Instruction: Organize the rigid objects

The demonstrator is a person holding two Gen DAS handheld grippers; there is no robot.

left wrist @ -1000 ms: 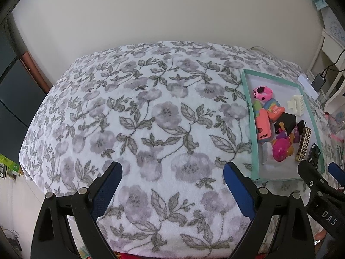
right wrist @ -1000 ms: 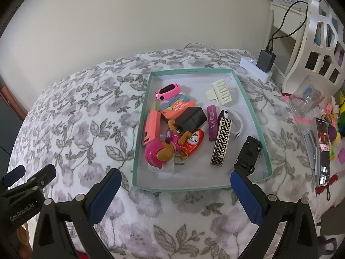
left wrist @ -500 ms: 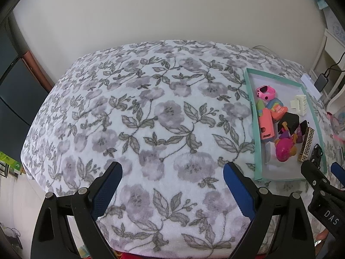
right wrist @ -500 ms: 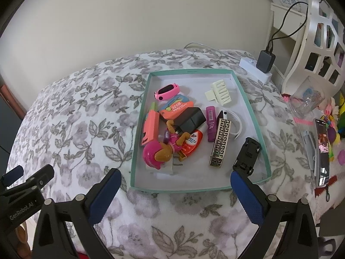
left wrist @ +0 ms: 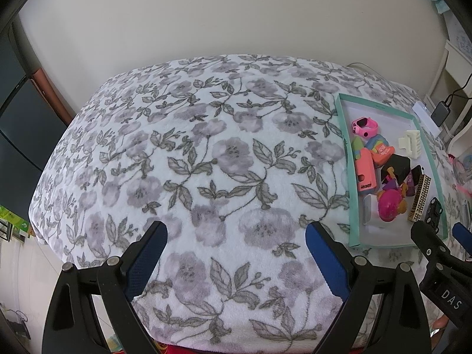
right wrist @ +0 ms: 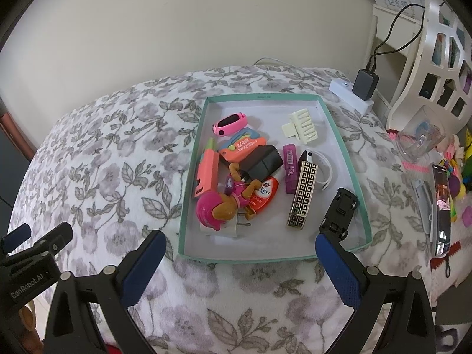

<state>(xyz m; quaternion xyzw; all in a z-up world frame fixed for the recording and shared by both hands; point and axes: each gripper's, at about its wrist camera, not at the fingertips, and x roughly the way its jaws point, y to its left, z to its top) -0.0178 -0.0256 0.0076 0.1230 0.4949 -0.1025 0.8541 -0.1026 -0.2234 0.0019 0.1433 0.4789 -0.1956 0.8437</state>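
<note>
Soft, even indoor light, faint shadows, sharp focus; heavy fisheye bending and dark vignetted corners.

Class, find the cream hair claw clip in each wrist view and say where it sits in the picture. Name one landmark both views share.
Left wrist: the clip is at the right edge, above mid-height, in the tray's far right part.
Right wrist: the clip is right of centre, in the upper half, near the tray's far right corner.
Shared landmark: the pink watch, left of the clip in both views, inside the teal tray.
</note>
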